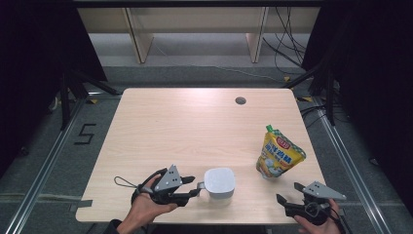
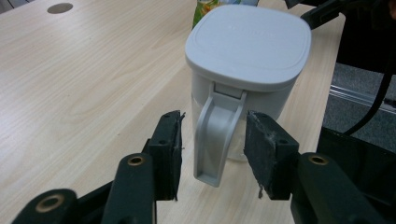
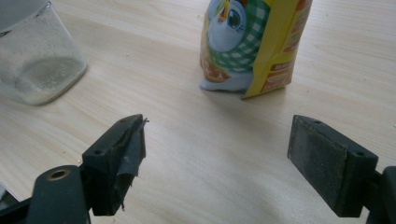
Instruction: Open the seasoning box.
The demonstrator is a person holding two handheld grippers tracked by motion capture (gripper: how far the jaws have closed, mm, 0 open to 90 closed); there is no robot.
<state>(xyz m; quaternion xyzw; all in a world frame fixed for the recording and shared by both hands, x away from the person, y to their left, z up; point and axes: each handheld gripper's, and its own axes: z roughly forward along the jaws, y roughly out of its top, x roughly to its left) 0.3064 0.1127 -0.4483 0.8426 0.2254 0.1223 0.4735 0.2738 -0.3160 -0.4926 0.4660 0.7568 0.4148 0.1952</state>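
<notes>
Bare tabletop (image 1: 185,126) — jug (image 1: 219,182), pouch (image 1: 278,156) near edge

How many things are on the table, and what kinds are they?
White-lidded jug: 1
Yellow pouch: 1
Total: 2

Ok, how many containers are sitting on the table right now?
2. A white lidded jug stands near the front edge, its handle between the open left tongs. A yellow pouch stands further right, beyond the right tongs. Nothing seems hidden.
</notes>
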